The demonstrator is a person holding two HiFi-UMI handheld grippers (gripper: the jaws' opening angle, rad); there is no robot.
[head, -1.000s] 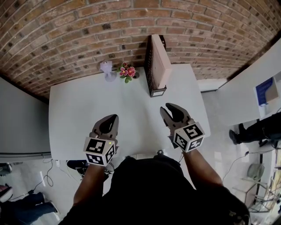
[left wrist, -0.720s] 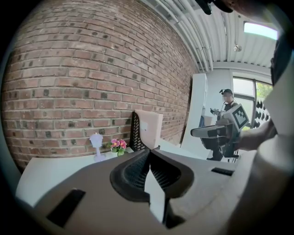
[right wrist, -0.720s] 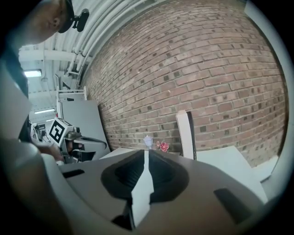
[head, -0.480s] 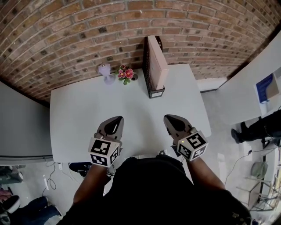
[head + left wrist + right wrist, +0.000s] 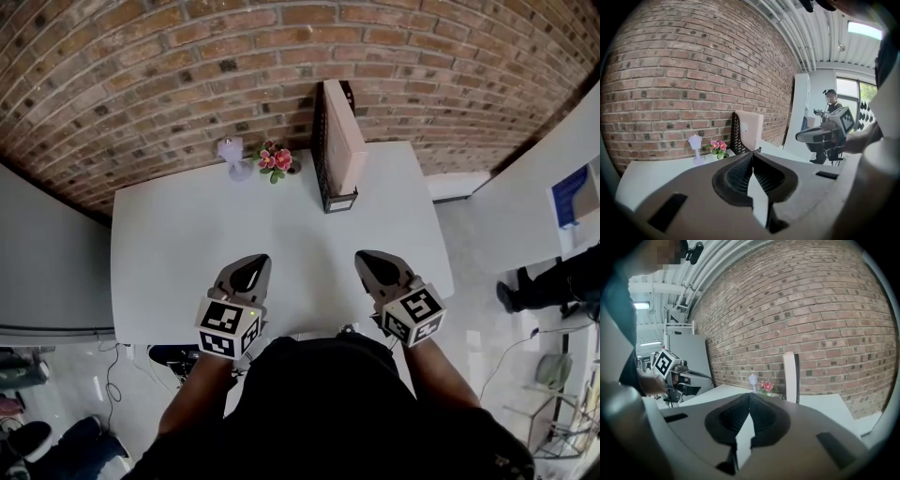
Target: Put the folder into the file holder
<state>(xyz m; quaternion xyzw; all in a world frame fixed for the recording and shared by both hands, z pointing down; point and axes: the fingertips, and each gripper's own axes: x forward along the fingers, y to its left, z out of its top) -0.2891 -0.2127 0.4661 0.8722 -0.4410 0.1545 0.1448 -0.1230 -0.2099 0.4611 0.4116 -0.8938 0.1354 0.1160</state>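
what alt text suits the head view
Beige folder stands in a file holder at the far edge of a white table. The left hand-held gripper and right hand-held gripper hover shut and empty over the near edge.

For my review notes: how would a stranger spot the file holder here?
Along the brick wall stands a white table. At its far edge, right of the pink flowers, is the file holder. It alone is tall, black and latticed, with a beige folder upright inside.
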